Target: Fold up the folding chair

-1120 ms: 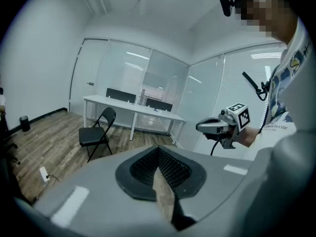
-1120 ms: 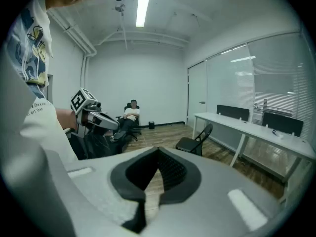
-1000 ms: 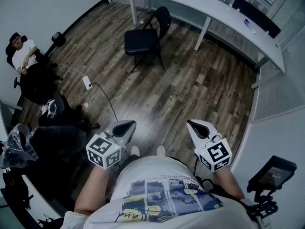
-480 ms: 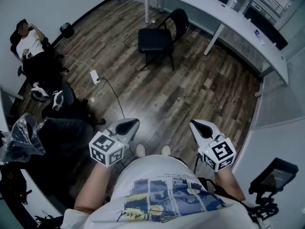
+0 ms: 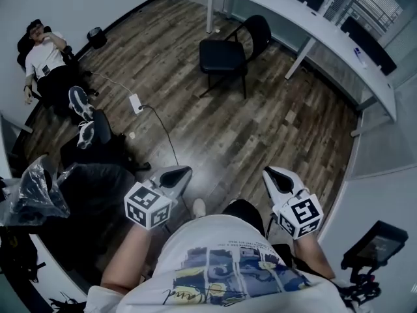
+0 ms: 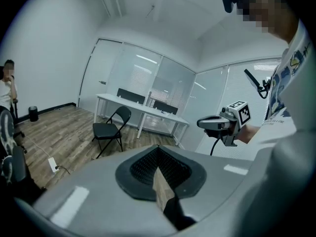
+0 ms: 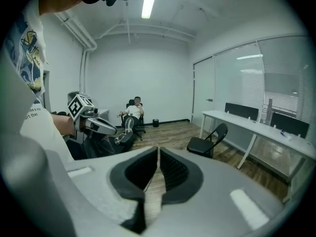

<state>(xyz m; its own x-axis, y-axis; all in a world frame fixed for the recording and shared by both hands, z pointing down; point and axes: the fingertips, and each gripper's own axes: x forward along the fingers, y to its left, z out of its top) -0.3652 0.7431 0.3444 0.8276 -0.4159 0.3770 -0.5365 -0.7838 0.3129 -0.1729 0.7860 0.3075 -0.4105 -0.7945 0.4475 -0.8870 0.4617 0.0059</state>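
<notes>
Head view: unfolded black folding chair (image 5: 221, 56) stands well ahead of left gripper (image 5: 178, 171) and right gripper (image 5: 269, 173), both pressed together, empty.

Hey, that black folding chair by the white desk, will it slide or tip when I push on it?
The folding chair stands open on thin tube legs, so it is probably light and may tip. On the smooth plank floor it will likely slide.

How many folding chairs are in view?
1. The black folding chair stands unfolded just in front of the long white desk. The dark clutter at the left could hide others.
</notes>
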